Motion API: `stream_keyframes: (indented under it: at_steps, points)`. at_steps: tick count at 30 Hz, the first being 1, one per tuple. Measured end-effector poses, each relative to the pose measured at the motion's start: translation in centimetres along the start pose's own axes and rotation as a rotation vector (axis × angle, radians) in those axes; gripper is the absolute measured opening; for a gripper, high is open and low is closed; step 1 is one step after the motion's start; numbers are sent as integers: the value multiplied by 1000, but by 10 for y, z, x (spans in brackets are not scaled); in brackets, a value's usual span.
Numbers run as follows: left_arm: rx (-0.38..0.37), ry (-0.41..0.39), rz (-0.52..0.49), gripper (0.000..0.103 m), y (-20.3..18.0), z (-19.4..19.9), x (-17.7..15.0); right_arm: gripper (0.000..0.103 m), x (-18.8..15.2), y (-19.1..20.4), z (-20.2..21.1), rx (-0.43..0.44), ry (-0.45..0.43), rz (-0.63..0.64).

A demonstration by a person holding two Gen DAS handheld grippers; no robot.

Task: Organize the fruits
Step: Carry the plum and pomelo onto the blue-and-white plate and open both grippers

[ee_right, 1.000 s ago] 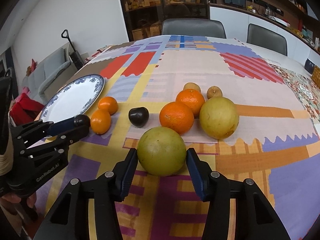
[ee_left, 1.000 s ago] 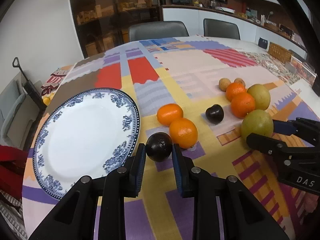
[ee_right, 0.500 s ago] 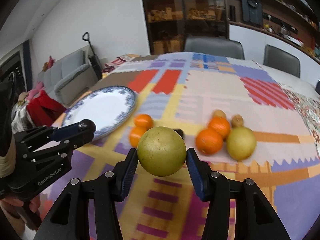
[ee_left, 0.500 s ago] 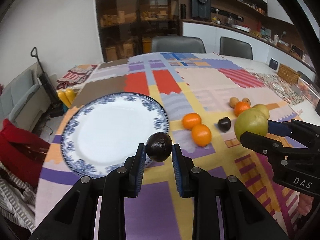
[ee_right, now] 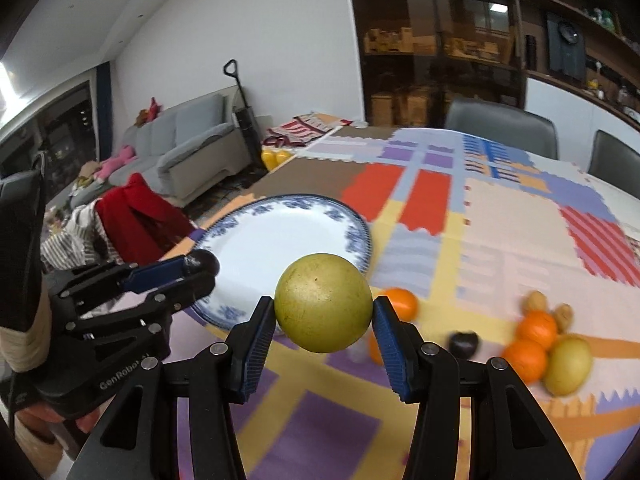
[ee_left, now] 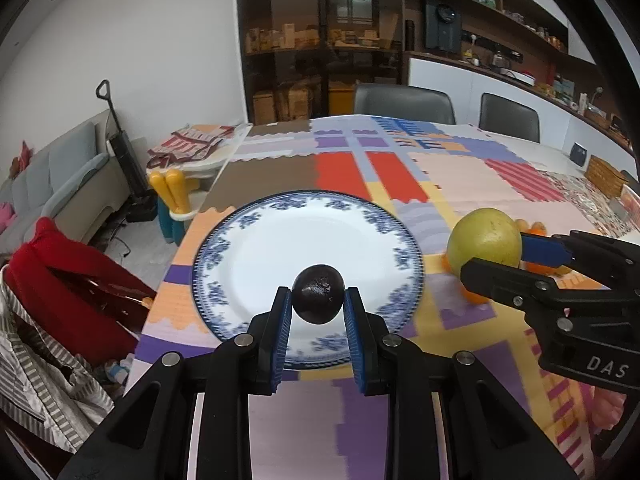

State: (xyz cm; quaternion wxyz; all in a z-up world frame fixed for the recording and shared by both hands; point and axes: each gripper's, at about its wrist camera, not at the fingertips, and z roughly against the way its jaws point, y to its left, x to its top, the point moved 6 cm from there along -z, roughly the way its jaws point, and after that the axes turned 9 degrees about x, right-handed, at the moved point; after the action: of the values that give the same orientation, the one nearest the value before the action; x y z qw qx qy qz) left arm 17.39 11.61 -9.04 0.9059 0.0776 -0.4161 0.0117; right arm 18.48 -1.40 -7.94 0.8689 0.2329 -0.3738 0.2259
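My left gripper [ee_left: 318,312] is shut on a dark round plum [ee_left: 318,299] and holds it in the air over the near edge of the blue-rimmed white plate [ee_left: 248,256]. My right gripper [ee_right: 324,326] is shut on a large yellow-green fruit [ee_right: 323,303], lifted above the cloth just right of the plate [ee_right: 280,236]. The same fruit [ee_left: 485,242] and right gripper [ee_left: 520,258] show at the right of the left wrist view. The left gripper [ee_right: 192,272] shows at the left of the right wrist view.
On the patchwork tablecloth [ee_right: 500,216] lie oranges [ee_right: 524,360], another yellow-green fruit [ee_right: 568,366], a dark plum [ee_right: 463,342] and two small brown fruits [ee_right: 536,302]. A chair with red cloth [ee_left: 68,276] stands off the table's left edge. Two grey chairs [ee_left: 402,98] stand at the far side.
Both grippers have lifted their fruit off the table and moved left toward the plate. The plum now hangs over the plate's near edge; the yellow-green fruit is beside the plate.
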Motion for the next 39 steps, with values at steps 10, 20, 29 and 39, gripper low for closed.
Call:
stream_keyframes:
  at_steps: [10, 20, 29, 39]
  points:
    - [4, 61, 31, 27, 25, -42, 0, 51, 12, 4, -60, 26, 80, 4]
    - [0, 107, 29, 27, 34, -71, -1, 51, 18, 1, -95, 6, 118, 24]
    - [7, 131, 25, 41, 33, -76, -7, 51, 14, 1, -102, 16, 140, 23]
    - [45, 71, 41, 57, 38, -40, 3, 59, 26, 8, -73, -11, 52, 60]
